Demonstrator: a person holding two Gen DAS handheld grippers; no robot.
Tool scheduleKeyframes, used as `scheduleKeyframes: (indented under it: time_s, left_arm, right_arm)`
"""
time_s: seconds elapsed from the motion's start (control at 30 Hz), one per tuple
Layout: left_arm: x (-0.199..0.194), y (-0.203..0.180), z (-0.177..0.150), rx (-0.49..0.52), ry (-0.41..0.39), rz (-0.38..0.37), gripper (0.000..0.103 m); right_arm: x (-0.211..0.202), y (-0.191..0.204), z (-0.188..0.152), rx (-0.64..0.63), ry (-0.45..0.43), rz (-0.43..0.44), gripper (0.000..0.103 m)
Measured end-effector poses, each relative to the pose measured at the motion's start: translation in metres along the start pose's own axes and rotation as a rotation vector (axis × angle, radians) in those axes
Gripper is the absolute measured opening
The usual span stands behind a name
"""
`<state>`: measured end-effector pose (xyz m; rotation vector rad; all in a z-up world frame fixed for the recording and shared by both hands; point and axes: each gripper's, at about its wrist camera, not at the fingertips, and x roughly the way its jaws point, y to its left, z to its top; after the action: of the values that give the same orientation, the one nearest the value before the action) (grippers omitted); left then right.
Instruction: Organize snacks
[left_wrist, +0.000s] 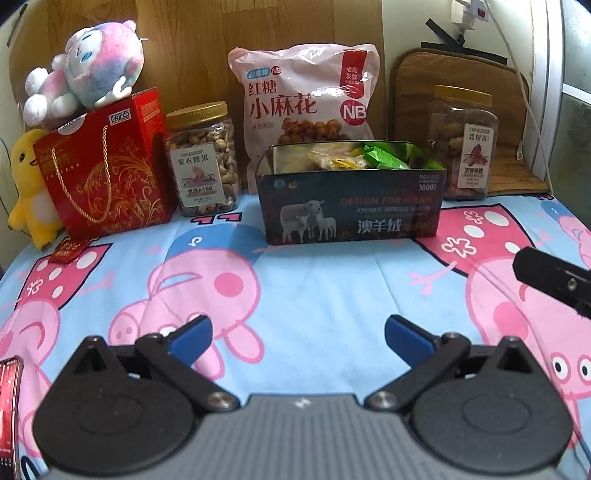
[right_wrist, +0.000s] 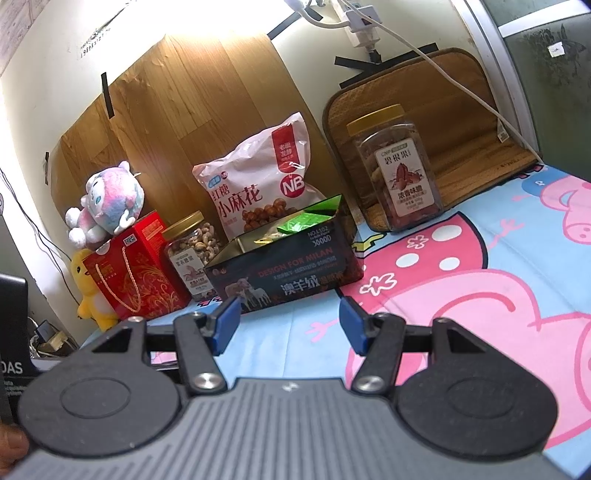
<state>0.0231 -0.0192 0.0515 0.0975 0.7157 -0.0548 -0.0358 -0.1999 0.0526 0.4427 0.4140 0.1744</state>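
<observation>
since the tin (left_wrist: 351, 214) already holds a heap of small wrapped snacks (left_wrist: 354, 157), green and yellow among them, much of the sorting looks done, as far as the pictures show. nothing loose lies on the printed sheet (left_wrist: 314, 288) in front of it. behind and beside the tin stand 2 jars, the left jar (left_wrist: 202, 158) of nuts and the right jar (left_wrist: 466, 144), with a pink bag (left_wrist: 306, 99) leaning upright between them, just behind the tin; a red box (left_wrist: 107, 166) sits further left. whether these larger packs still need moving i cannot tell; they seem lined up already. the left gripper (left_wrist: 298, 334) hovers low over the sheet, jaws wide apart and holding nothing. the right gripper (right_wrist: 289, 321) points at the tin's near corner, jaws about half open, nothing between them. my guess is the job is near its end, or between 2 pieces.
</observation>
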Motion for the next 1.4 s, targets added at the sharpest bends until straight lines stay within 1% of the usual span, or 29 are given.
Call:
scheduleKeyframes:
  time_s: [0.57, 0.83, 1.27, 1.4]
  left_arm:
    - [0.008, 0.004, 0.000, -0.012, 0.033, 0.026, 0.103]
    - [0.012, 0.003, -0.002, 0.005, 0.047, 0.033, 0.103]
    - [0.015, 0.004, -0.003, 0.009, 0.051, 0.030, 0.103]
    - [0.014, 0.003, -0.004, 0.019, 0.047, 0.041, 0.103]
  right_arm:
    - [0.003, 0.001, -0.002, 0.000, 0.021, 0.007, 0.062]
    - [0.006, -0.001, -0.003, -0.001, 0.036, 0.012, 0.062]
    - [0.007, -0.003, -0.004, 0.002, 0.040, 0.012, 0.063]
    - [0.007, -0.003, -0.004, 0.004, 0.040, 0.012, 0.063]
